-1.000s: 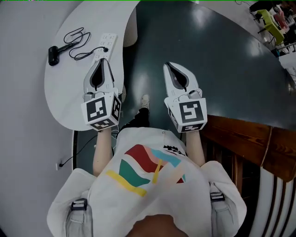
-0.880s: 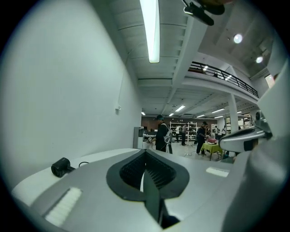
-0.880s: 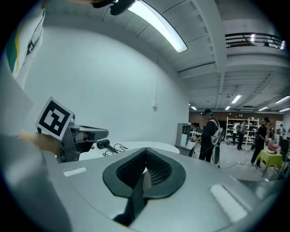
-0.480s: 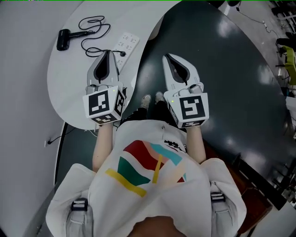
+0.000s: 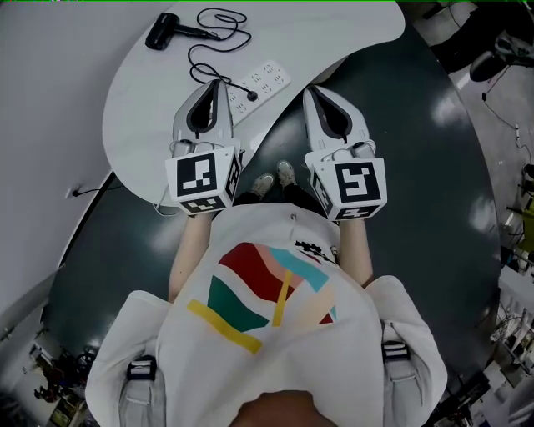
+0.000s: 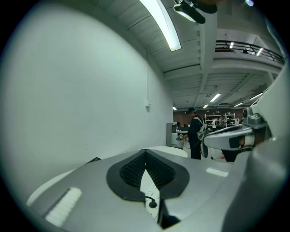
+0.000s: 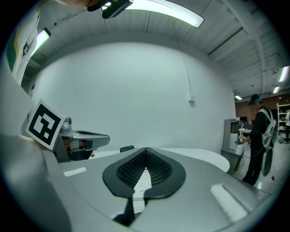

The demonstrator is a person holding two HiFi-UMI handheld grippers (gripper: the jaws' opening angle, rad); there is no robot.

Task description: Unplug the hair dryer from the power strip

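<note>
A black hair dryer lies at the far side of the white table, its cord looping back to a black plug in the white power strip. My left gripper hangs shut and empty over the table just short of the plug. The left gripper view shows the plug and strip through the gap below its closed tips. My right gripper, also shut and empty, hovers off the table's edge beside the strip. In the right gripper view its tips point at the strip and dryer.
The table has a curved edge over a dark glossy floor. A thin cable runs off the table's left side. A person with a backpack stands far off by shelves. Chairs and clutter line the room's right side.
Both grippers swung left and forward toward the table. The strip and dryer now sit straight ahead of the tips; the wooden bench has left the view. Both grippers stayed shut.
</note>
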